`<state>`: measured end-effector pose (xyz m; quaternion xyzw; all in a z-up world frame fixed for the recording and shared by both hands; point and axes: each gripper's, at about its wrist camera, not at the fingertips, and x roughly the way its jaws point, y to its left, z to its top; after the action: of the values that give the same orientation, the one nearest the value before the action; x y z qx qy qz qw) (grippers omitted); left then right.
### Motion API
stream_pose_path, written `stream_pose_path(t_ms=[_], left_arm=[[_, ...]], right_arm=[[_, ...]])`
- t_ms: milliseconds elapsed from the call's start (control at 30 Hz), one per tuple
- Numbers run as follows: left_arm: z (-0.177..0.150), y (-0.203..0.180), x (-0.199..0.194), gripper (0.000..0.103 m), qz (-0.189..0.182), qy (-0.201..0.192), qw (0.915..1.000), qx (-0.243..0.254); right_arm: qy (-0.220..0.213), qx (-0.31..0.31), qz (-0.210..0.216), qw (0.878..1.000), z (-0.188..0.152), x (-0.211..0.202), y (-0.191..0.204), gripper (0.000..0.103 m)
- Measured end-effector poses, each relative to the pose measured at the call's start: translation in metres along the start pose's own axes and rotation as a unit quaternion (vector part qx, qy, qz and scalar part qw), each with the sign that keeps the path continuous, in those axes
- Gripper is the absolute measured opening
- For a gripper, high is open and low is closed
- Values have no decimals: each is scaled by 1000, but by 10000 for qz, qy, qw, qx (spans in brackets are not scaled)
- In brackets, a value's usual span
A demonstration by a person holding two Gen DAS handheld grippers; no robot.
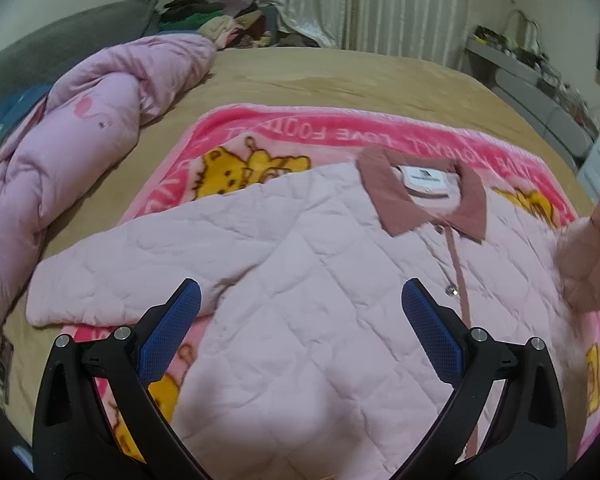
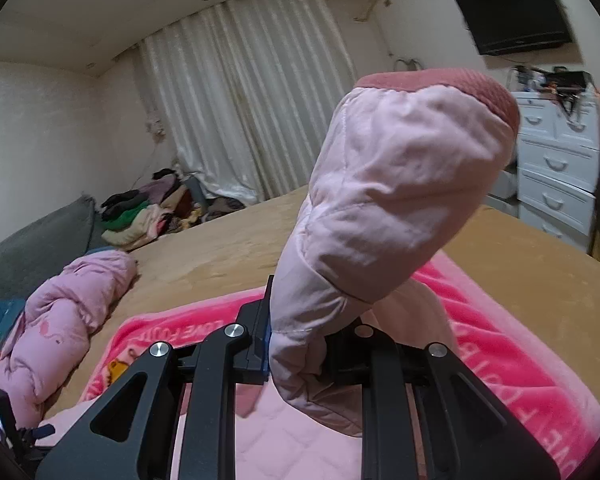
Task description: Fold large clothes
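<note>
- Two grippers work over one pale pink quilted jacket (image 1: 300,264), which lies front-up on a pink cartoon blanket (image 1: 284,132) spread over the tan bed (image 1: 340,76).
- Far left, a bunched pink duvet (image 1: 80,128) sits along the edge of the bed, with a grey cushion (image 1: 60,36) behind it and a heap of mixed clothes (image 1: 220,12) near the curtains (image 1: 380,0).
- Left of centre, the jacket's one sleeve (image 1: 112,268) stretches flat out toward the duvet, its end reaching past the blanket onto the bed.
- Over the jacket's lower body the left gripper (image 1: 300,308) hangs with its blue pads (image 1: 172,332) spread wide, nothing between them.
- Further right, the darker pink collar (image 1: 420,196) lies open with a white label showing.
- On the right, the right gripper (image 2: 296,344) is clamped tight on the other sleeve (image 2: 388,208), lifted off the bed so its ribbed cuff (image 2: 472,88) stands up.
- Beyond it stand a white chest of drawers (image 2: 556,172) and a wall television (image 2: 516,12).
</note>
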<state>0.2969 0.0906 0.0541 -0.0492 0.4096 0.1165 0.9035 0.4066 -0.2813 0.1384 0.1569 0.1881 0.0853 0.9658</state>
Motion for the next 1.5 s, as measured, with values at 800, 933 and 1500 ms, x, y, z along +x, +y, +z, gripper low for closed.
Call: stream_pose_path(t_ms=[800, 933, 1500], left_arm=[[-24, 100, 42, 94, -1041, 118, 9855, -1332], [-29, 103, 51, 94, -1470, 216, 9769, -1537], [-46, 99, 92, 94, -2881, 630, 9272, -2309]], right_arm=[[1119, -1092, 833, 9842, -143, 84, 181, 18], [1448, -1316, 814, 9773, -183, 103, 198, 19], [2562, -2617, 1119, 9238, -279, 121, 245, 57]])
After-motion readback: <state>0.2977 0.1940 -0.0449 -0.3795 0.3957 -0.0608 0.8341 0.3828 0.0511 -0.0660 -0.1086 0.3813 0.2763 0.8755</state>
